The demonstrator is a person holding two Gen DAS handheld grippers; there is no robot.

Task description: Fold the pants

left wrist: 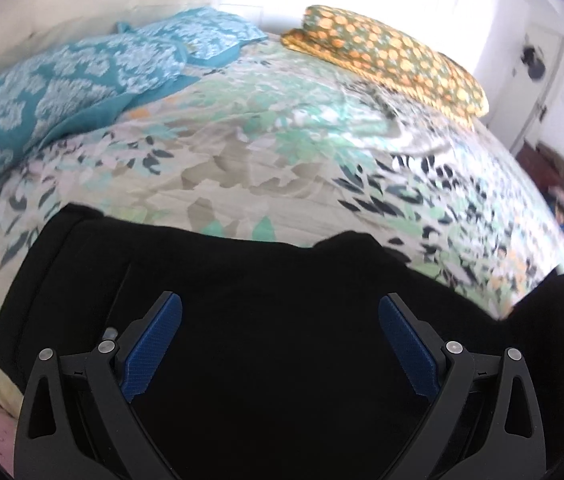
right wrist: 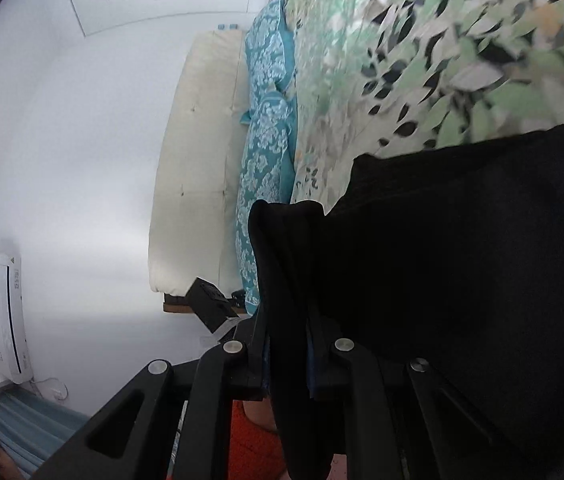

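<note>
Black pants (left wrist: 242,280) lie on the floral bedspread (left wrist: 262,152) at the near edge of the bed. My left gripper (left wrist: 280,312) is open, its blue pads (left wrist: 154,344) spread wide just above the black cloth. In the right wrist view, rolled sideways, my right gripper (right wrist: 287,344) is shut on a bunched edge of the black pants (right wrist: 461,260), and the cloth stands up between its fingers. The rest of the pants hangs and spreads toward the bed.
Teal patterned pillows (left wrist: 62,80) lie at the bed's far left, against a cream headboard (right wrist: 198,160). A folded orange-dotted cloth (left wrist: 393,56) lies at the far right. A white door (left wrist: 537,80) and a wall air conditioner (right wrist: 6,316) are in the room.
</note>
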